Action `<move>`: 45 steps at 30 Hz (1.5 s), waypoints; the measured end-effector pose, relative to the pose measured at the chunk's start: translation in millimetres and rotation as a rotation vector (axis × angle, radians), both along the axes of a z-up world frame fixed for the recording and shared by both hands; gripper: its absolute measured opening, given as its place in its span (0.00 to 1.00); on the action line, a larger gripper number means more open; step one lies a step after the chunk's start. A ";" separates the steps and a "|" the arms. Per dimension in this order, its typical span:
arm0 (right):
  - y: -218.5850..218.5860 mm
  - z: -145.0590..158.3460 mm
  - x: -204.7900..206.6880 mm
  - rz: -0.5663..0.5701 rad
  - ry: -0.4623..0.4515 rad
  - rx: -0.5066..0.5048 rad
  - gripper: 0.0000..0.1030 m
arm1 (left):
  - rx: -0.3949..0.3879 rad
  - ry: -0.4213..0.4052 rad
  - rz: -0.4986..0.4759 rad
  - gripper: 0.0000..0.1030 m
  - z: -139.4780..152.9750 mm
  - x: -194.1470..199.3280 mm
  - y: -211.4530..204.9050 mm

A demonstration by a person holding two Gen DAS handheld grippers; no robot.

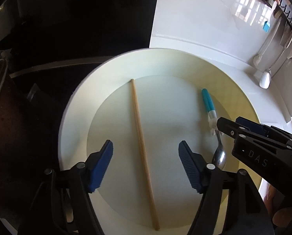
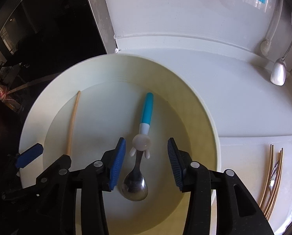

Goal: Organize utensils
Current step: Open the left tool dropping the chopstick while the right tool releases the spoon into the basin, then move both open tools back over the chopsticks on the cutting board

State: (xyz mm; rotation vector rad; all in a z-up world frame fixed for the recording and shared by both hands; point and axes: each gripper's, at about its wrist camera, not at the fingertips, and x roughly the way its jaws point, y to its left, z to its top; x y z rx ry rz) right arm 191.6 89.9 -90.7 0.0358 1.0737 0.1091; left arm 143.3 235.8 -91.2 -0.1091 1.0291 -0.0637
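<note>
A large white plate [image 1: 75,105] holds a wooden chopstick [image 1: 143,146] and a child's spoon [image 1: 209,105] with a blue and white handle and a metal bowl. My left gripper [image 1: 146,164] is open, its jaws on either side of the chopstick just above it. My right gripper [image 2: 146,160] is open, its jaws on either side of the spoon [image 2: 144,129] near its white figure collar. The right gripper also shows in the left wrist view [image 1: 230,125] beside the spoon. The chopstick [image 2: 72,125] and the left gripper's blue fingertip [image 2: 29,156] show at the left of the right wrist view.
The plate [image 2: 204,105] sits on a white counter [image 2: 224,98] next to a dark cooktop [image 2: 48,29]. A white tray [image 2: 243,156] at the right holds several gold and silver forks [image 2: 273,178]. A white brush [image 2: 269,37] and a large spoon [image 2: 280,70] lean at the back right.
</note>
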 end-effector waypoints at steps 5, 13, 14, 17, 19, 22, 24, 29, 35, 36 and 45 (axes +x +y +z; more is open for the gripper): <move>-10.2 21.9 -9.3 -0.003 -0.074 0.003 0.46 | 0.014 -0.056 0.036 0.71 20.1 -8.3 1.7; -30.5 50.4 -41.2 0.007 -0.129 0.022 0.55 | 0.024 -0.106 0.082 0.84 49.7 -36.4 5.8; -34.5 52.5 -47.7 0.011 -0.129 0.024 0.55 | 0.020 -0.105 0.088 0.84 51.8 -40.8 4.2; -49.6 54.7 -68.6 0.012 -0.122 0.035 0.55 | 0.012 -0.102 0.096 0.86 55.6 -54.3 -6.0; -62.1 53.7 -83.9 0.008 -0.112 0.046 0.56 | 0.011 -0.102 0.098 0.88 59.5 -65.1 -14.8; -83.4 51.7 -111.4 -0.001 -0.096 0.046 0.56 | 0.014 -0.105 0.091 0.91 65.3 -81.7 -30.3; -100.3 51.2 -130.3 -0.008 -0.090 0.045 0.56 | 0.021 -0.106 0.081 0.91 67.9 -92.9 -44.3; -146.4 48.8 -176.8 -0.035 -0.081 0.050 0.56 | -0.002 -0.089 0.027 0.91 68.5 -118.3 -86.4; -213.8 46.0 -223.3 -0.099 -0.077 0.056 0.57 | -0.036 -0.076 -0.007 0.93 65.9 -146.8 -140.5; -225.2 45.7 -229.5 -0.111 -0.081 0.058 0.57 | -0.034 -0.077 -0.012 0.93 65.3 -150.8 -149.1; -299.4 40.6 -261.5 -0.184 -0.084 0.077 0.57 | 0.004 -0.047 -0.031 0.93 50.1 -167.3 -207.9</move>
